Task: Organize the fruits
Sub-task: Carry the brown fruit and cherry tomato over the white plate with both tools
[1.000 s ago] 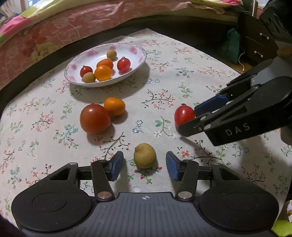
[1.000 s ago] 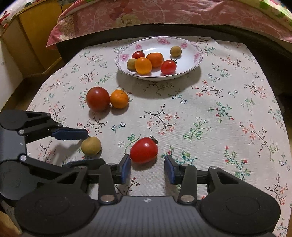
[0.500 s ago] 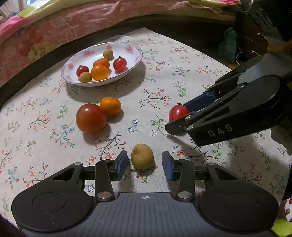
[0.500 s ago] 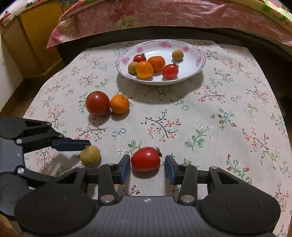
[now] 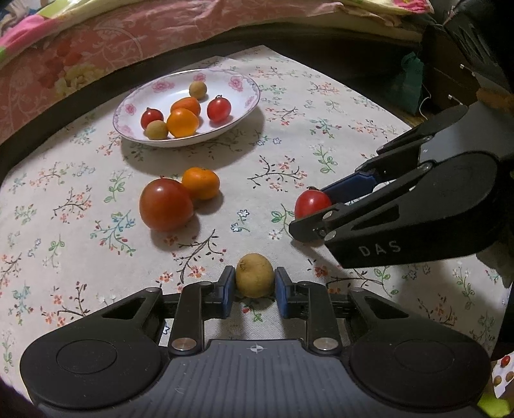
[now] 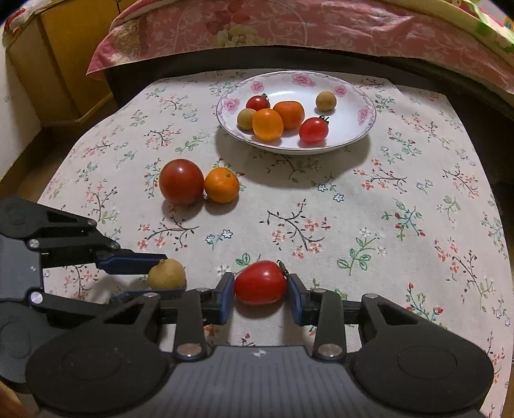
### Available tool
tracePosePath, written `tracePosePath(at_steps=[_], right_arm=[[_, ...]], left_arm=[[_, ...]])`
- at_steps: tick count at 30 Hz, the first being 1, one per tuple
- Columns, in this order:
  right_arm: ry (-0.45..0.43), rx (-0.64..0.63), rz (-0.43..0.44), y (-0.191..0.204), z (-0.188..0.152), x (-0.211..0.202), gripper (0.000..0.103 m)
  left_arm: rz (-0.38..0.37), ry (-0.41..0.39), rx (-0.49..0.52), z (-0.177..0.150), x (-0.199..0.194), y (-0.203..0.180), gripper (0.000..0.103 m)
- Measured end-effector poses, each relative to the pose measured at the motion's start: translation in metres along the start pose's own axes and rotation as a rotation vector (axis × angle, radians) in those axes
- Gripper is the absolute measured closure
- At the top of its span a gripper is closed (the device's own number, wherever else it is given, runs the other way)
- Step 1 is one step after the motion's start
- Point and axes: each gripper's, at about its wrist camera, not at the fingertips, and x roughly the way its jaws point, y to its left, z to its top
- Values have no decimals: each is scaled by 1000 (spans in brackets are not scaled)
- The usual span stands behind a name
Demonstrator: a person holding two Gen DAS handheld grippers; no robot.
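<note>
Two tools point(image 5: 254, 286) point(image 6: 261, 294) mid-tablecloth point(image 6: 401, 199), plate point(image 6: 359, 135) far-side.

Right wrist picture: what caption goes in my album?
Right gripper closes on a small red tomato on the floral tablecloth.

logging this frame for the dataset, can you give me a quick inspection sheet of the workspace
Surface: table under a floral tablecloth.
Job's things: flowered plate holding six small fruits; large tomato touching an orange on the cloth; tan fruit and small red tomato near the front edge.
Clutter: nothing seen.
Grippers: left gripper, blue fingers against both sides of the tan fruit; right gripper, fingers against both sides of the small red tomato; both fruits appear to rest on the cloth.
Cables: thin white cord by the dark cabinet.
Surroundings: pink floral bedding behind; yellow cabinet at left.
</note>
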Motion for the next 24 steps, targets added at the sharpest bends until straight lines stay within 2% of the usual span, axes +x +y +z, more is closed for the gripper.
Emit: tracePosePath(at_steps=[12,24], right_arm=[[-27,3,-5,6,7,-9,68],[-55,12,-52,10,21,-27,68]], left_arm=[[14,-48,-26,10,-8,8,70],[6,-107,-56,20,-24,17,69]])
